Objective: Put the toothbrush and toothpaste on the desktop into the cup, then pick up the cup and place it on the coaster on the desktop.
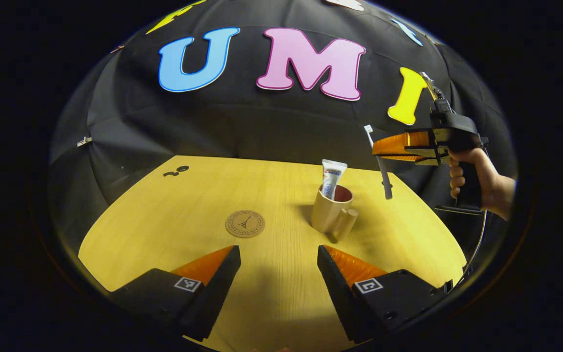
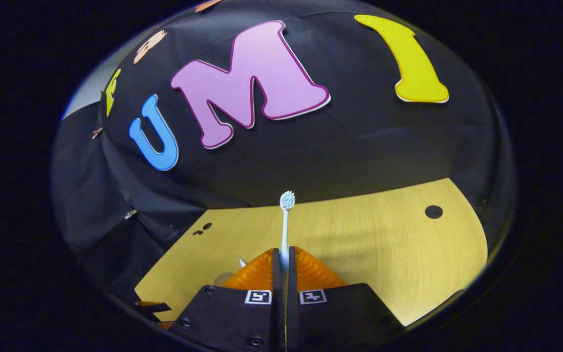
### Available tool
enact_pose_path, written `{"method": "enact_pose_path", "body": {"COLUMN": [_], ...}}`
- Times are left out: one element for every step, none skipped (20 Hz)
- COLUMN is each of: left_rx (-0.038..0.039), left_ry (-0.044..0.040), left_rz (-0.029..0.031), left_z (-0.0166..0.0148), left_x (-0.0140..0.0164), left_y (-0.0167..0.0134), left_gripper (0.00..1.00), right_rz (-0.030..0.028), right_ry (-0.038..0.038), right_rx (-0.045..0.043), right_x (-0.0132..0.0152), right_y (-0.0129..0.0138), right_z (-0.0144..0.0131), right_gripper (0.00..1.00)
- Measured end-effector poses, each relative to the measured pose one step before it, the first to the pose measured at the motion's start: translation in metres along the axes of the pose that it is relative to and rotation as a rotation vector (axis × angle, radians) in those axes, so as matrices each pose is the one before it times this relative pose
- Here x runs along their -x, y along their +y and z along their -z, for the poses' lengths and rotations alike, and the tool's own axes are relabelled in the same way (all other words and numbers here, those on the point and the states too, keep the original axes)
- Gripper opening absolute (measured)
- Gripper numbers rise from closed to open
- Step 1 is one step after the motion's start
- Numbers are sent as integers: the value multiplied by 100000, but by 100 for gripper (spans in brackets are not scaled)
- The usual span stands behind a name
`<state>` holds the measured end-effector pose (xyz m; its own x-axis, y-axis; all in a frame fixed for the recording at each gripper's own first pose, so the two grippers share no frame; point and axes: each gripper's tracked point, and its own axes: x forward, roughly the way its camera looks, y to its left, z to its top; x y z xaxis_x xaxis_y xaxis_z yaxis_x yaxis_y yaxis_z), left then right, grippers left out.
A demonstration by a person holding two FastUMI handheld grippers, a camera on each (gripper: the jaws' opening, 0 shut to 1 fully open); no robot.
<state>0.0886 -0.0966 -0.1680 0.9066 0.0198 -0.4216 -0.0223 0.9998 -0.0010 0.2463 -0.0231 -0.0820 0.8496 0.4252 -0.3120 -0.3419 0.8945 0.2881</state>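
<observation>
In the left gripper view a beige cup (image 1: 328, 212) stands on the wooden desktop (image 1: 188, 195), its handle turned toward me. A white toothpaste tube (image 1: 333, 178) stands upright inside it. The round brown coaster (image 1: 245, 223) lies to the cup's left, bare. My left gripper (image 1: 279, 256) hovers low in front of both, open with nothing between its fingers. Up and to the right of the cup, my right gripper (image 1: 378, 146) is shut on the toothbrush (image 1: 385, 183), which hangs nearly upright in the air. In the right gripper view the toothbrush (image 2: 285, 225) rises from the closed right gripper (image 2: 284, 256), bristles on top.
A hand (image 1: 462, 171) holds the right gripper past the desktop's right edge. Small dark holes mark the desktop at its far left (image 1: 179, 170) and, in the right gripper view, its far right (image 2: 433, 211). The black cloth wall stands close behind the table.
</observation>
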Motion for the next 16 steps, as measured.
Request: {"method": "enact_pose_path", "body": {"left_rx": [820, 1112, 1382, 1398, 1152, 733, 322, -135, -742, -1144, -802, 31, 722, 895, 1499, 1940], "left_ry": [686, 160, 31, 118, 262, 251, 199, 197, -54, 309, 1048, 1293, 1311, 1293, 1261, 1079], "left_rz": [-576, -467, -183, -312, -245, -104, 23, 327, 223, -285, -457, -166, 502, 612, 1331, 1638], "left_z": [132, 30, -74, 167, 85, 172, 126, 206, 242, 514, 527, 691, 458, 497, 365, 369], "left_x": [-25, -68, -126, -65, -204, -83, -70, -116, 51, -65, 39, -6, 33, -100, 7, 93], "left_y": [254, 345, 175, 313, 169, 64, 79, -9, 15, 160, 160, 67, -58, -137, -204, -334], "left_gripper": [98, 98, 98, 98, 98, 98, 98, 98, 98, 98, 98, 98, 98, 98, 98, 98], "right_rz": [-939, -170, -372, -266, -560, -572, -475, -77, 335, 361, 312, -563, -1365, -527, -104, 119], "right_ry": [-2287, -2361, -1917, -1626, -773, -132, -57, -382, -493, -319, -237, -448, -320, 301, -288, -454], "right_rx": [-1243, -359, -2, 209, -67, -761, -759, -599, -249, 100, 209, -368, -768, -448, -340, -39], "right_x": [-869, -727, -831, -656, -644, -635, -567, -562, -622, -562, -399, -270, -242, -113, -75, -1], "right_y": [312, 132, 102, 81, 134, -62, -77, -175, -326, -310, -241, -65, 133, -92, -220, -200], "right_z": [-1, -308, -203, -66, 150, 360, 349, 162, 439, 452, 520, 578, 517, 643, 559, 360], "right_gripper": [6, 6, 6, 6, 6, 6, 6, 6, 6, 6, 6, 6, 6, 6, 6, 6]}}
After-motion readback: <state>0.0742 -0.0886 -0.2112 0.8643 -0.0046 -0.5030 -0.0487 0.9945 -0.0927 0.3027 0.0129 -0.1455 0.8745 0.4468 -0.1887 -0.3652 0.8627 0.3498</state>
